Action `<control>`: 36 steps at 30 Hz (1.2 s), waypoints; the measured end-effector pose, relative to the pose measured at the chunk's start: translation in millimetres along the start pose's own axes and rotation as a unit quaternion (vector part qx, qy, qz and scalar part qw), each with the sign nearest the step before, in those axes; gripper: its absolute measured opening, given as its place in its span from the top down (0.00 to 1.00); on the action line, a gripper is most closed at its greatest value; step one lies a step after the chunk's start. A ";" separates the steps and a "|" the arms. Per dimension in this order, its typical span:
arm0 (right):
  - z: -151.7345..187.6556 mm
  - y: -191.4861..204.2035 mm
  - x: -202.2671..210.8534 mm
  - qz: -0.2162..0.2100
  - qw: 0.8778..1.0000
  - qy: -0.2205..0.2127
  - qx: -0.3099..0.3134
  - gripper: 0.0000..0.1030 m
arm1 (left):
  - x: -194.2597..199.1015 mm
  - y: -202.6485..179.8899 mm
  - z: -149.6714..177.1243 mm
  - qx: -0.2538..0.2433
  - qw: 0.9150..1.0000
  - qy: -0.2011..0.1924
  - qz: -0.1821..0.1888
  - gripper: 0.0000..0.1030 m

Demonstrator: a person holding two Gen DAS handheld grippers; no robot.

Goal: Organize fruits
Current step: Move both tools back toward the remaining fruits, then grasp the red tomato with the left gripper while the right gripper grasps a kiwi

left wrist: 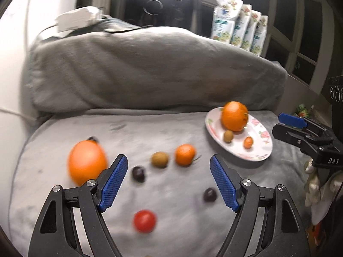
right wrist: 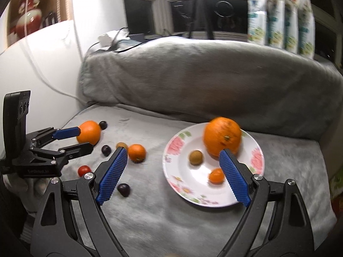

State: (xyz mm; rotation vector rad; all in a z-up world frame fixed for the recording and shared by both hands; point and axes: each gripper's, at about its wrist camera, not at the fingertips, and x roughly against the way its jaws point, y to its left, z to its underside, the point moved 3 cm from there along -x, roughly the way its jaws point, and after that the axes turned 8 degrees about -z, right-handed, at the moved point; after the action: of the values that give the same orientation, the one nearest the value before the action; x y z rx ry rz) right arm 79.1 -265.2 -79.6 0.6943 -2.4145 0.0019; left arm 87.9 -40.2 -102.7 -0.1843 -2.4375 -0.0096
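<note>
On a soft grey sofa cushion (right wrist: 193, 224), both grippers, the left gripper (left wrist: 168, 184) and the right gripper (right wrist: 173, 175), are hovering wide open and empty; loose fruit, seemingly the big orange (left wrist: 86, 165), is risking rolling away from the floral plate (right wrist: 171, 150).

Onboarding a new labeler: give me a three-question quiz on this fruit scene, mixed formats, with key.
1. True or false: the floral plate holds three fruits.
2. Multiple choice: the red tomato lies A) on the plate, B) on the grey blanket, C) in a hand-held gripper.
3. Fill in: both the left hand-held gripper and the right hand-held gripper are ____ and hold nothing.

Key: 1 true (large orange, small brown fruit, small orange fruit); 2 B; 3 open.
</note>
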 end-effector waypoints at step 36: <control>-5.4 99.5 -149.3 -0.106 0.944 0.218 0.225 0.44 | -3.3 29.2 66.4 0.053 0.995 0.073 0.034 0.35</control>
State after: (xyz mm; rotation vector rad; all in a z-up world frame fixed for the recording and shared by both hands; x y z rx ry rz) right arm 134.4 -106.9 -143.7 1.0314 -1.9112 0.5757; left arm 51.8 -8.1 -157.0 -0.2110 -2.2792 0.1306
